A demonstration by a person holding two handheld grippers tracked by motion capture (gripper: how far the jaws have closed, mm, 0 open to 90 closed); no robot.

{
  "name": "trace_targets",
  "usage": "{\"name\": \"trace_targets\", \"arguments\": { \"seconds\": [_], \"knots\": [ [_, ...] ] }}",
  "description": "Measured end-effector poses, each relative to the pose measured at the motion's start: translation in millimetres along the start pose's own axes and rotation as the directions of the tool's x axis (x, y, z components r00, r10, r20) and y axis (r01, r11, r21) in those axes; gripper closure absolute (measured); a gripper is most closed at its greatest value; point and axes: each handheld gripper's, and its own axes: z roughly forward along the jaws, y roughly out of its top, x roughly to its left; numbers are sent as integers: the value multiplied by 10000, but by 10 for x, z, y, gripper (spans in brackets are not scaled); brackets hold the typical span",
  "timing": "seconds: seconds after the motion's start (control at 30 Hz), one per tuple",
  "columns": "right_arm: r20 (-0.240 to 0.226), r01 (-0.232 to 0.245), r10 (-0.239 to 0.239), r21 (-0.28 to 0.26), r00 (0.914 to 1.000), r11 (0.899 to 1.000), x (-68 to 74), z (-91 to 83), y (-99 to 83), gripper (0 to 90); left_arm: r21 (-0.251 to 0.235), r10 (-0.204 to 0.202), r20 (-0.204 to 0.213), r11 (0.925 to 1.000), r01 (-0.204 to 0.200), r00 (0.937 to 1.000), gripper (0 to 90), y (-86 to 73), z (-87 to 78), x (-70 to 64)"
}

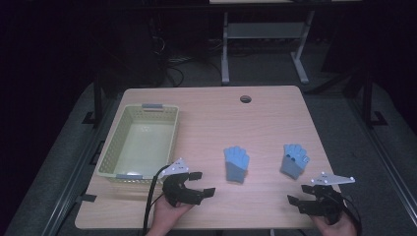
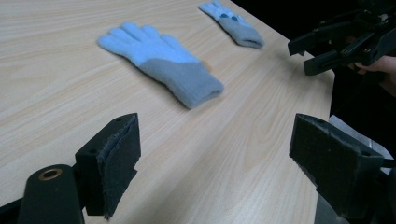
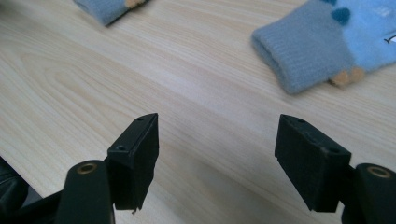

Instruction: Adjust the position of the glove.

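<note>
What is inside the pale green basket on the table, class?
The basket holds nothing that can be seen: its pale floor is bare. The near wall hides a narrow strip of that floor. Both gloves, left glove and right glove, lie outside it on the table.

Dark room, grey floor [image 1: 344, 123], white-legged desk [image 1: 265, 29] behind wooden table [image 1: 216, 108]

Both grippers, the left gripper [image 1: 200, 183] and the right gripper [image 1: 295, 192], are matte black with blocky padded jaws, each topped by a grey three-cornered plate; a black cable trails behind each.
</note>
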Motion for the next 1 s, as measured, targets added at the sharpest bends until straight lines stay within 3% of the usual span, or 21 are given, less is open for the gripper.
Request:
{"name": "trace_targets", "arguments": {
  "seconds": [0.53, 0.6, 1.0],
  "knots": [
    [-258, 157, -158, -35, 9995, 9999, -20, -10, 104, 272, 91, 63, -36, 9999, -62, 10000, 159, -11, -24, 6],
    [-351, 40, -38, 55, 9994, 10000, -26, -8, 133, 260, 80, 45, -21, 10000, -45, 10000, 159, -11, -26, -1],
    [-538, 390, -371, 344, 9979, 9986, -43, 0, 381, 260, -13, 94, 17, 10000, -94, 10000, 159, 7, -53, -14]
  ]
}}
